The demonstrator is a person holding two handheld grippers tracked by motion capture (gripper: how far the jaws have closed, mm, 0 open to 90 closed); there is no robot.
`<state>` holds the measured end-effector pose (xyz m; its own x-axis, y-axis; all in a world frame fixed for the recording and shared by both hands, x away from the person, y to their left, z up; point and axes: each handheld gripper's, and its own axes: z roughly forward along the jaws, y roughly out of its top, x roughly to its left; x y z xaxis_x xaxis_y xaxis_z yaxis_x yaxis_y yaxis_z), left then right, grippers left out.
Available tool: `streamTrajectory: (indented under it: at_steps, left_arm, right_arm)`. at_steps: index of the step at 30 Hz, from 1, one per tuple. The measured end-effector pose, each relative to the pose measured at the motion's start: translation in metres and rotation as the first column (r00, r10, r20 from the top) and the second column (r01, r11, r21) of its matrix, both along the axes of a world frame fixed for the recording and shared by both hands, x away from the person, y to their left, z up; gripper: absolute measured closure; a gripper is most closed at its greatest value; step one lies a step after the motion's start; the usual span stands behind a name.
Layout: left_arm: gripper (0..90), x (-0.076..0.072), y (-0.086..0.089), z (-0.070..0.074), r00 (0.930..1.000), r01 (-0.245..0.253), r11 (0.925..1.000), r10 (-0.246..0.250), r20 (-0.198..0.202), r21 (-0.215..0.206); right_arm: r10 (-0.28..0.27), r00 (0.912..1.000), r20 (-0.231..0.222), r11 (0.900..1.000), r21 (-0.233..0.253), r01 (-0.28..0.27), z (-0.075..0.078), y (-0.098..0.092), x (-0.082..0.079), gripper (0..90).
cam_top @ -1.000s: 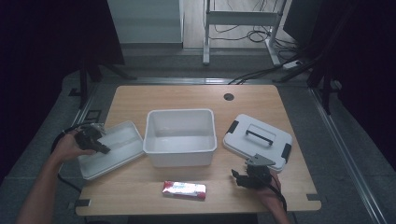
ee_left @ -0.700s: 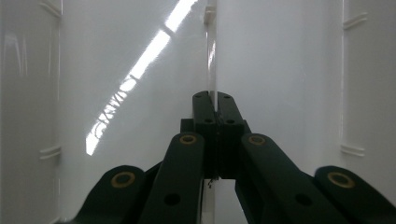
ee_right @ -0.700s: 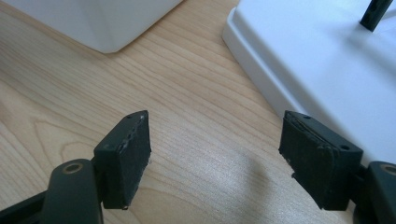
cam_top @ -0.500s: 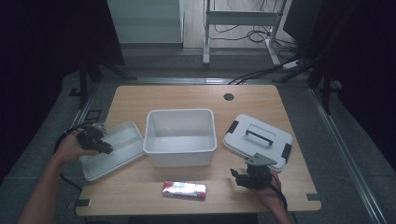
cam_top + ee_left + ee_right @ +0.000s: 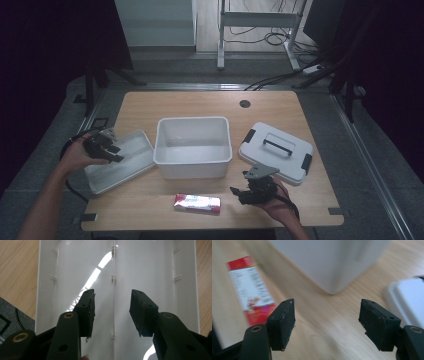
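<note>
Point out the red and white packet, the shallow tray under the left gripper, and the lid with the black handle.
red and white packet (image 5: 197, 204): high view, middle of its top face.
shallow tray (image 5: 131, 148): high view, bare floor.
lid (image 5: 290, 162): high view, flat top beside the handle.

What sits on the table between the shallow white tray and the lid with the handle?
The deep white bin stands between the tray and the lid, in the high view.

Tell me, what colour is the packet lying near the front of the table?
The packet is red and white, clearest in the right gripper view.
</note>
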<state>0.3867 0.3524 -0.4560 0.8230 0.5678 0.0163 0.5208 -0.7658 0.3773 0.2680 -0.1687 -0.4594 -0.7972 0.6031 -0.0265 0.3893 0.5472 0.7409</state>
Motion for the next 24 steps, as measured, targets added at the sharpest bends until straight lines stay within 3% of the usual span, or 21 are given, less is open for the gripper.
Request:
streamTrajectory:
  at_steps: [1,9,12,15,17,24]
  left_arm:
    - [54.3,0.001,0.0,0.0,1.0,-0.004,1.0,0.004,0.004,-0.002]
    - [52.4,0.001,-0.001,0.003,0.9999,-0.007,1.0,0.007,0.01,0.001]
    - [52.1,0.001,-0.001,0.004,0.9999,-0.007,1.0,0.007,0.014,0.003]
    - [52.0,0.002,-0.003,0.005,0.9999,-0.004,1.0,0.003,0.015,0.002]
    - [52.0,0.002,-0.005,0.006,0.9999,-0.004,1.0,0.004,0.015,0.0]
    - [51.6,0.003,-0.011,0.008,0.9998,0.004,1.0,-0.004,0.021,0.001]
  right_arm:
    - [0.038,0.9993,-0.008,0.999,-0.016,-0.038,0.003,0.008,-0.003,28.7]
    - [0.166,0.9854,-0.038,0.984,-0.06,-0.168,0.014,0.039,-0.007,28.4]
    - [0.209,0.9764,-0.053,0.973,-0.084,-0.213,0.018,0.051,-0.006,28.3]
    - [0.265,0.9614,-0.074,0.955,-0.122,-0.272,0.02,0.066,-0.005,28.3]
    - [0.275,0.9579,-0.084,0.951,-0.126,-0.283,0.02,0.069,-0.004,28.4]
    - [0.331,0.933,-0.141,0.921,-0.166,-0.352,0.017,0.092,-0.003,28.4]
